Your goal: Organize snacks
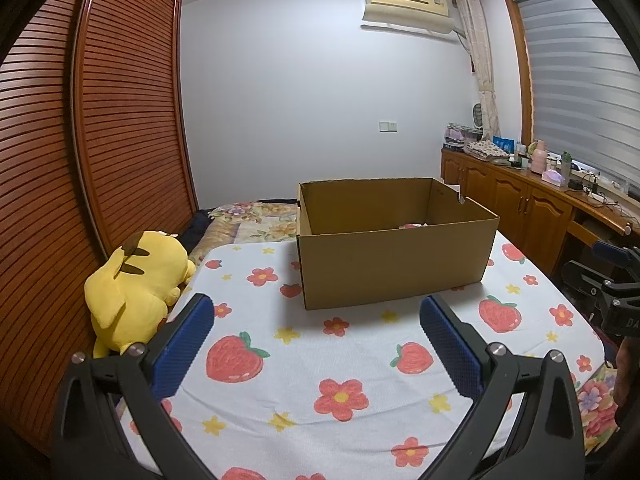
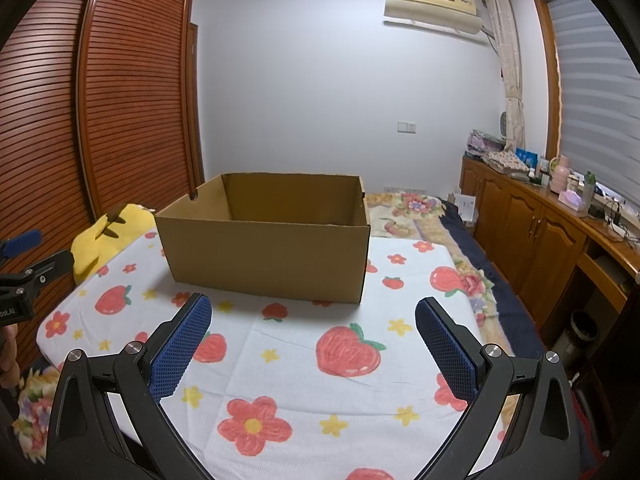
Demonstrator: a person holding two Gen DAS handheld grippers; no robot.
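Open cardboard box (image 1: 394, 256) sits upright on a white cloth (image 1: 312, 360) w/ red strawberry + flower print, spread over the bed; box is toward the far end of the cloth, well apart from both grippers; top flaps not seen, inside mostly in shadow. In left wrist view a small red/white bit (image 1: 412, 225) shows low inside the box near the far right corner; too small to tell what it is; right wrist view shows only bare inner walls.

L gripper (image 1: 316, 312) hovers over the near part of the cloth, jaws spread wide, nothing between them; blue pads (image 1: 188, 340) face each other across bare print. R gripper (image 2: 314, 312) same: jaws wide apart, nothing held, above the cloth short of the box. Each gripper shows at the edge of the other's view: R at far right of left wrist view, L at far left of right wrist view; they sit side by side, apart.

Yellow plush (image 1: 136, 292) lies on its side at the cloth's left edge, against the slatted wood wardrobe (image 1: 120, 120); near the box's left side but not touching. Floral quilt (image 2: 404, 208) shows beyond + right of the cloth. Wood cabinet (image 2: 528, 232) runs along the right wall under the window blind (image 2: 596, 92), top crowded w/ bottles, folded cloth, cables. AC unit (image 1: 408, 4) high on the back wall.
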